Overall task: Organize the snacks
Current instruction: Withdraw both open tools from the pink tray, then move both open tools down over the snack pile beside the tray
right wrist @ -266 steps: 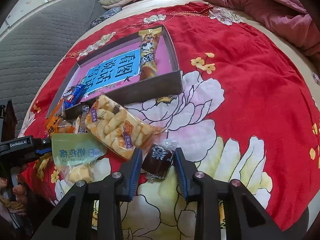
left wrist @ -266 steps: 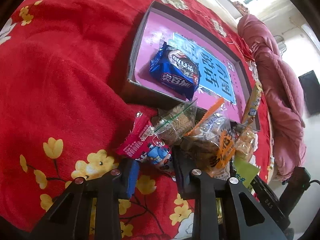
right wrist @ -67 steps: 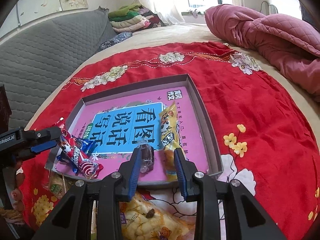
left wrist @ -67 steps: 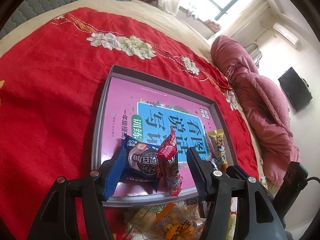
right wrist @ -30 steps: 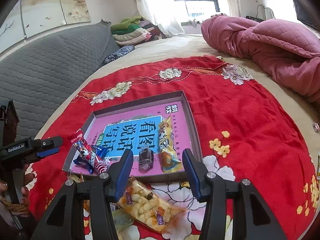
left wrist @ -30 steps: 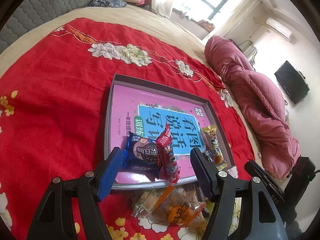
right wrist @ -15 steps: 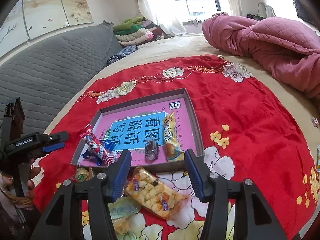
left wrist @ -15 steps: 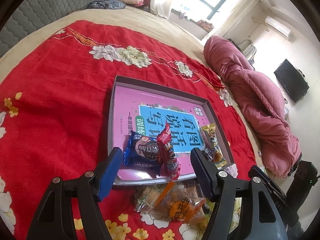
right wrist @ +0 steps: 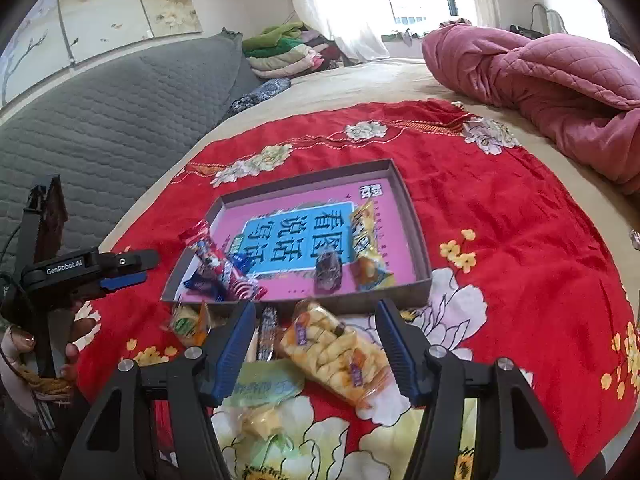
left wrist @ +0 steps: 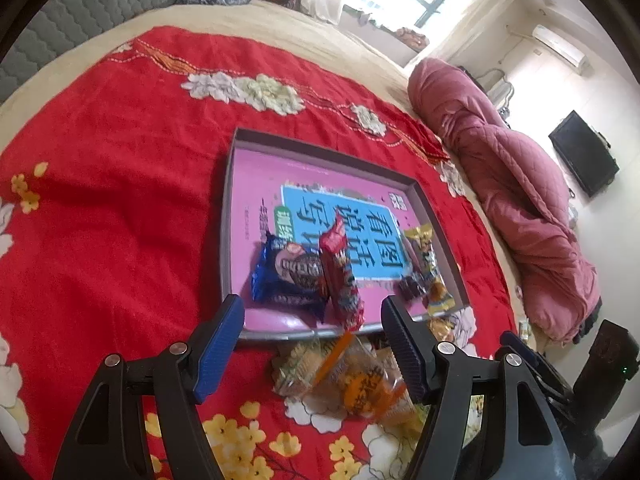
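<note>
Snacks split between tray and bedspread. The shallow grey tray (right wrist: 418, 236) with a pink and blue printed base sits on the red floral bedspread (right wrist: 520, 240) on the bed. Inside it: blue biscuit pack (left wrist: 286, 276) at the near left, red wrapped bar (left wrist: 340, 276) lying across the pack's right edge, dark wrapped candy (right wrist: 328, 268) near the front wall, and yellow wrapped snack (right wrist: 368, 248) just beside the candy along the right side. Outside, just in front of the tray's near wall, a loose pile: clear bag of puffed snacks (right wrist: 336, 352), pale green pouch (right wrist: 268, 386), small green-labelled cracker pack (right wrist: 188, 322), plus an orange-labelled clear bag (left wrist: 360, 384) seen from the left wrist. Left gripper (left wrist: 312, 344) hangs over the near edge of the tray, jaws wide apart and empty. Right gripper (right wrist: 316, 346) hangs above the loose pile, jaws opening; the puffed snack bag shows in the gap below them but neither pad touches it. A hand (right wrist: 72, 340) grips the left gripper's handle at the left edge of the right wrist view. Pink quilt (right wrist: 560, 76) bunched at the far right of the bed.
</note>
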`<state>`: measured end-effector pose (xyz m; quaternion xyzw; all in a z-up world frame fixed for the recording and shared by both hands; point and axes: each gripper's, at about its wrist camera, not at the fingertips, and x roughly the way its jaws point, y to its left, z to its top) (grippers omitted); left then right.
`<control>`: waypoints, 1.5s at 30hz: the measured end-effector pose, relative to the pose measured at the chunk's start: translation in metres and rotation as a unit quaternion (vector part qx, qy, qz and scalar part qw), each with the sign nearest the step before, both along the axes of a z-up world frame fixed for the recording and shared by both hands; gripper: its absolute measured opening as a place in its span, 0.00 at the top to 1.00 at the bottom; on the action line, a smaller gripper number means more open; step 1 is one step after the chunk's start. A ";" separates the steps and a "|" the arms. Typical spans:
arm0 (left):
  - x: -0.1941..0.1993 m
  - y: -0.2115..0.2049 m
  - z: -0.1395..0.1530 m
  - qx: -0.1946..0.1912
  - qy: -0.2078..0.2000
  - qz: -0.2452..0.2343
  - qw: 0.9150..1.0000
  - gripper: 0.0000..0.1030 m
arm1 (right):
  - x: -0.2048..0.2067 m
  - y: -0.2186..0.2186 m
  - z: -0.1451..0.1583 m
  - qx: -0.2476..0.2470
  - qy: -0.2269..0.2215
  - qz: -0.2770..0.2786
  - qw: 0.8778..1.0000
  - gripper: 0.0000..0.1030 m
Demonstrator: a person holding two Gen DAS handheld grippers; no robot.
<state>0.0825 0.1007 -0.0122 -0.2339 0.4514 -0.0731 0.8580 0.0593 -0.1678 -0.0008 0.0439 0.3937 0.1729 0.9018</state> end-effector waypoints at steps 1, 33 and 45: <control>-0.001 -0.001 -0.001 0.000 0.001 -0.002 1.000 0.29 | -0.001 0.001 -0.001 -0.001 0.002 0.004 1.000 0.40; -0.010 -0.015 -0.034 0.012 0.064 -0.066 0.996 0.29 | -0.026 0.025 -0.027 -0.040 0.064 0.061 0.995 0.40; -0.008 -0.011 -0.038 0.005 0.071 -0.066 0.995 0.30 | -0.028 0.037 -0.049 -0.058 0.108 0.090 0.988 0.40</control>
